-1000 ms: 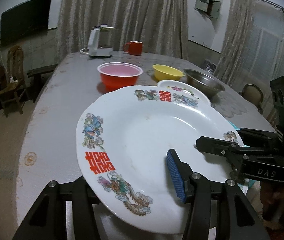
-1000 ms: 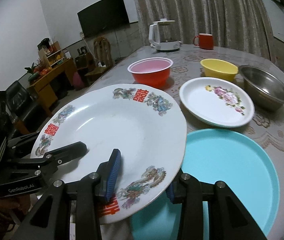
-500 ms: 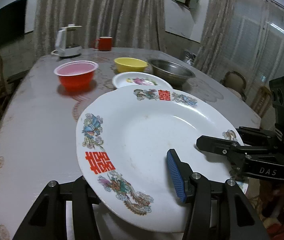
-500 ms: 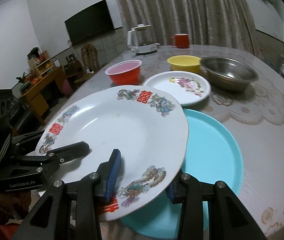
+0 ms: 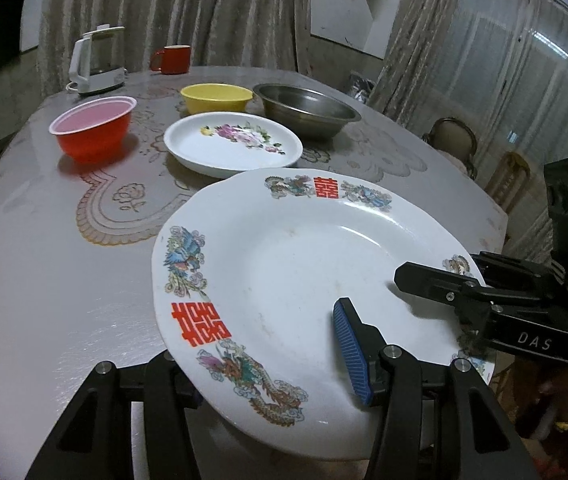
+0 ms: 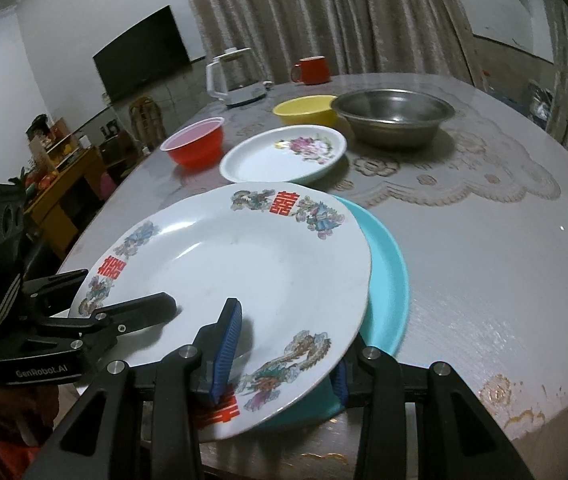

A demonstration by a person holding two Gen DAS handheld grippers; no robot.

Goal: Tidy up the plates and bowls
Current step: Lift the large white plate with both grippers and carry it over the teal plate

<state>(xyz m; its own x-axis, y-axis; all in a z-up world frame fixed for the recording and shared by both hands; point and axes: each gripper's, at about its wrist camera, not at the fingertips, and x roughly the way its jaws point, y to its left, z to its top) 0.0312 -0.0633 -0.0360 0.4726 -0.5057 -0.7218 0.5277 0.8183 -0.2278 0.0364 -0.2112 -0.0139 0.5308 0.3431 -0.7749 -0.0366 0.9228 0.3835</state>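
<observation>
Both grippers hold a large white plate (image 5: 304,264) (image 6: 244,256) with dragon, phoenix and red character decoration, slightly tilted above the table's near edge. My left gripper (image 5: 252,340) is shut on its near-left rim, one blue pad on top and the other finger underneath. My right gripper (image 6: 288,340) is shut on the near-right rim in the same way. Under the white plate a teal plate (image 6: 390,280) lies on the table, with only its right side showing. A small floral plate (image 5: 232,144) (image 6: 284,152) lies just beyond.
Farther back on the lace-covered table (image 5: 64,260) stand a red bowl (image 5: 92,132), a yellow bowl (image 5: 216,98) and a steel bowl (image 5: 306,114). A white kettle (image 5: 98,60) and a red mug (image 5: 172,60) are at the far edge. Chairs stand at the right.
Both grippers carried the white plate to the right across the table. It now hangs over the teal plate and covers most of it. Both grips stayed the same.
</observation>
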